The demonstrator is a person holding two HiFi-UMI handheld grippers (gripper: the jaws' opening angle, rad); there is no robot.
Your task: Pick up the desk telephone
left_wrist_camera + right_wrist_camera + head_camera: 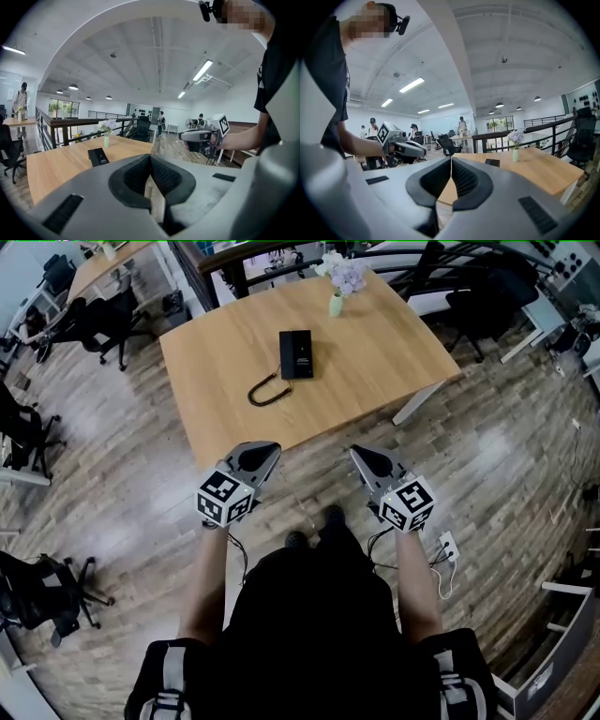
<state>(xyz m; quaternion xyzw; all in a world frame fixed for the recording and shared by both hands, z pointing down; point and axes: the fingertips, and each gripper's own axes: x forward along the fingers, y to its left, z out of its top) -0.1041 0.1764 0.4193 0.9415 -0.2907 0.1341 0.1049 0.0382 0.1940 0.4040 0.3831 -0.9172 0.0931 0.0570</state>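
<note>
- We stood by the near edge of a light wooden rectangular table (375, 362) on a grey-brown plank floor (506, 456) in an open office.
- Black wheeled office chairs (103, 324) stood at the far left, and a dark metal railing (61, 123) ran beyond the table's far side.
- The black desk telephone (296, 353) lay flat near the middle of the table. Its black coiled cord (265, 391) looped toward us on the left.
- A pale green vase of white and lilac flowers (336, 304) stood at the table's far edge.
- A white power strip (448, 545) lay on the floor at the near right.
- Our left gripper (270, 450) and right gripper (357, 453) hung side by side near the table's near edge, well apart from the telephone. Each had its jaws clenched together with nothing between them.
- We could not tell the handset from the base, and in both gripper views the telephone was only a small dark slab.
- Only one white table leg (417, 401) showed, at the right.
- Our own body covered the floor nearest us.
</note>
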